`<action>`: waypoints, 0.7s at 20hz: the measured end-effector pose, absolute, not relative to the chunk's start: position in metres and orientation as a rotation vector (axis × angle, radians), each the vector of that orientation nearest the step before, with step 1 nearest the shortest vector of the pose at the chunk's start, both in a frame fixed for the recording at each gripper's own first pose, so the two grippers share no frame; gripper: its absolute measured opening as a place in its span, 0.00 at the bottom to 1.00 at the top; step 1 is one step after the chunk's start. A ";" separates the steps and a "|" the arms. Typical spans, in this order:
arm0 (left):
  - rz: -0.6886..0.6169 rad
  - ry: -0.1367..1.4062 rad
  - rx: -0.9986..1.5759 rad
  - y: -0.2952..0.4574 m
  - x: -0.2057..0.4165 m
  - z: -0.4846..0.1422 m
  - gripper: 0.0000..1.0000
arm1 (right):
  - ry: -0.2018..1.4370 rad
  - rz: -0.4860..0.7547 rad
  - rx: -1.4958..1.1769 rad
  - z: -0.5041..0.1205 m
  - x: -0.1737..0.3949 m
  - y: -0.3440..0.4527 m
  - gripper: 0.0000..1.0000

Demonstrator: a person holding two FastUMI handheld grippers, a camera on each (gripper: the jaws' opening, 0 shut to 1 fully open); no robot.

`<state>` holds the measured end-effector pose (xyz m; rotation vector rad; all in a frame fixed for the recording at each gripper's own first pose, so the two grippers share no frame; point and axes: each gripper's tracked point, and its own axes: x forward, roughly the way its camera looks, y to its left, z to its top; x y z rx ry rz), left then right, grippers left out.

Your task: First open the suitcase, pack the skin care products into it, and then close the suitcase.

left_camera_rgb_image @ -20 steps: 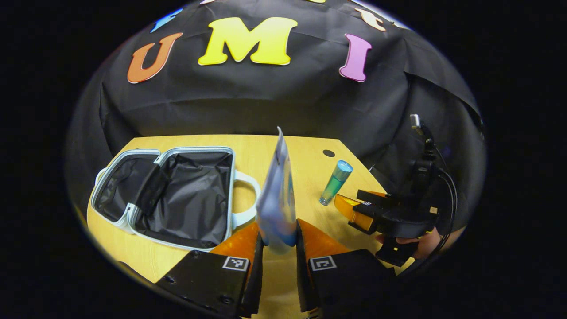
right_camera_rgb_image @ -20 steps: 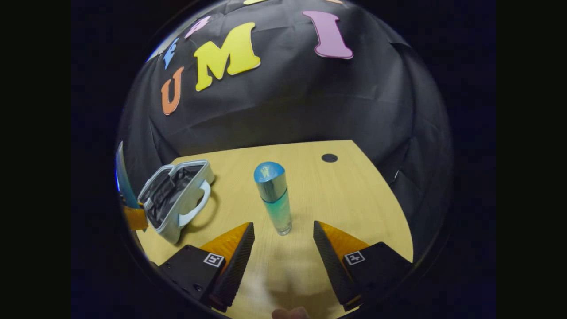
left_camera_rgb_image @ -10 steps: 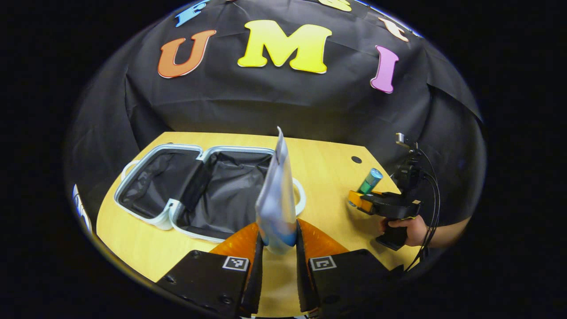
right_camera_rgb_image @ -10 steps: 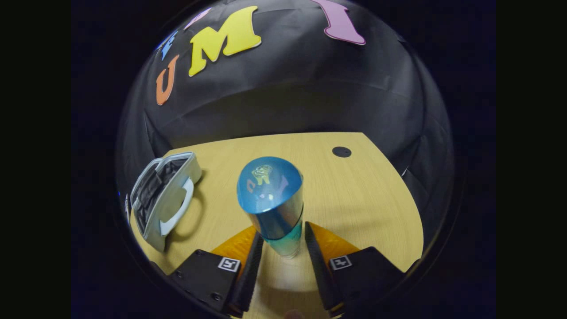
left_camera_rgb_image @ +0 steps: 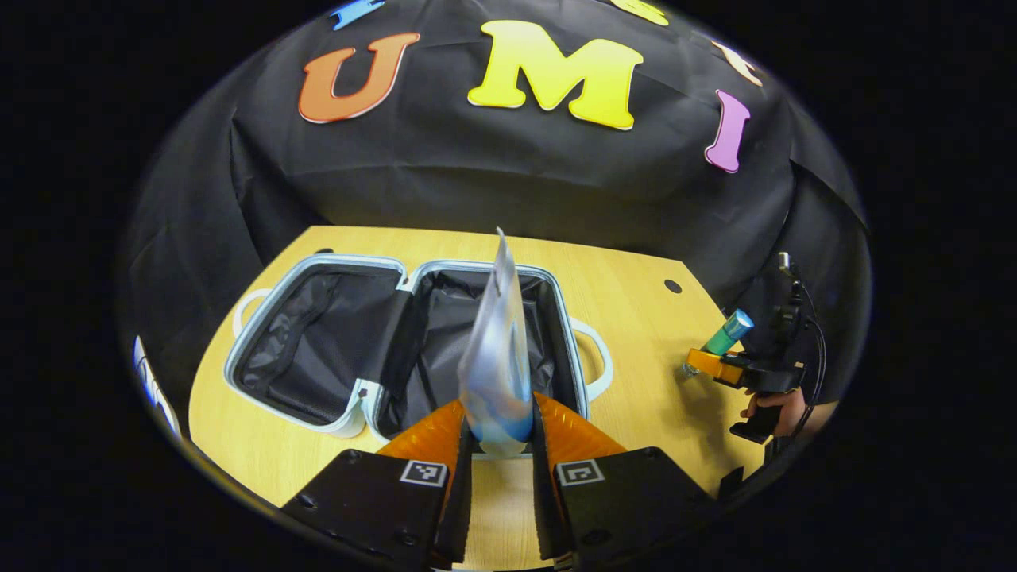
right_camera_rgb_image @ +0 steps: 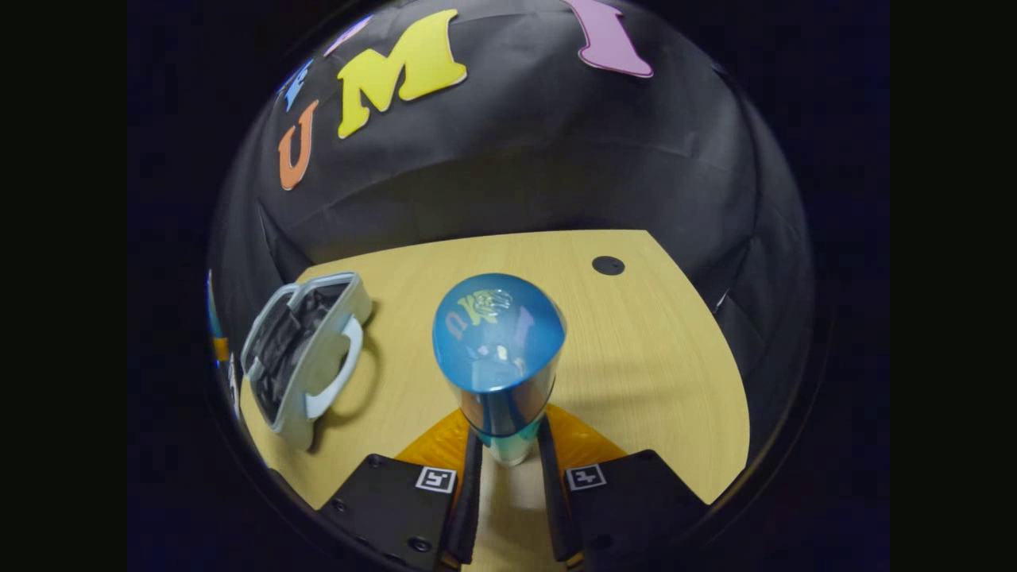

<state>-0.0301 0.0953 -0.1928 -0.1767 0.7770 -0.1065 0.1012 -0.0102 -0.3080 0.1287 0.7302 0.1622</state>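
The suitcase [left_camera_rgb_image: 318,357] lies open and flat on the wooden table [left_camera_rgb_image: 636,278], with a pale blue rim and black lining. My left gripper [left_camera_rgb_image: 499,413] is shut on a flat blue-and-white pouch [left_camera_rgb_image: 496,349] that stands upright in front of the suitcase's right half. Far right, my right gripper [left_camera_rgb_image: 707,367] holds a green bottle [left_camera_rgb_image: 727,332] with a blue cap, which leans. In the right gripper view, the right gripper [right_camera_rgb_image: 508,433] is shut on the lower part of the bottle [right_camera_rgb_image: 499,342], and the suitcase [right_camera_rgb_image: 306,357] sits to the left.
A round dark hole [right_camera_rgb_image: 608,265] sits in the table [right_camera_rgb_image: 651,342] near its far right corner. A hand [left_camera_rgb_image: 783,405] grips the right gripper's handle, with cables running up behind it. A small white-and-blue item [left_camera_rgb_image: 151,381] shows at the table's left edge.
My left gripper has carried the pouch leftward, up to the suitcase's right half. My right gripper moved forward around the bottle and went from open to shut on it.
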 end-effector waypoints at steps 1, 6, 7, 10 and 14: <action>-0.128 0.826 -0.198 0.097 -0.027 -0.200 0.36 | 0.735 0.174 0.146 -0.300 0.091 -0.009 0.34; -0.248 1.051 -0.177 0.110 0.000 -0.244 0.36 | 0.761 0.219 0.245 -0.255 0.038 0.000 0.33; -0.265 1.100 -0.182 0.112 0.001 -0.252 0.36 | 0.760 0.228 0.237 -0.250 0.028 0.001 0.31; -0.310 1.226 -0.185 0.116 0.007 -0.278 0.36 | 0.759 0.264 0.211 -0.234 0.004 0.002 0.31; -0.408 1.445 -0.113 0.123 0.005 -0.309 0.36 | 0.735 0.244 0.202 -0.224 -0.009 -0.010 0.30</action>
